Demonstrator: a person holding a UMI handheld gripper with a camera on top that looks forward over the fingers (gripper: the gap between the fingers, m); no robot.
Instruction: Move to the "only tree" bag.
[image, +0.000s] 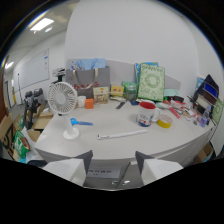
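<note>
White worktop (120, 125) carries clutter; the "only tree" bag (151, 82), green, stands upright at the back, beyond the mug (147, 114). Tongs (114, 162) released, empty, well short; bag likely light, crinkly; grip its top edge.

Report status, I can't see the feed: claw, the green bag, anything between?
Claw open, empty, at table's near edge. Green bag upright at the back. Mug, tape roll stand before it.

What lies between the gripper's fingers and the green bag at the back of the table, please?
In the gripper view, a white strip lies flat and a mug stands farther on, between the open gripper and the green bag.
</note>
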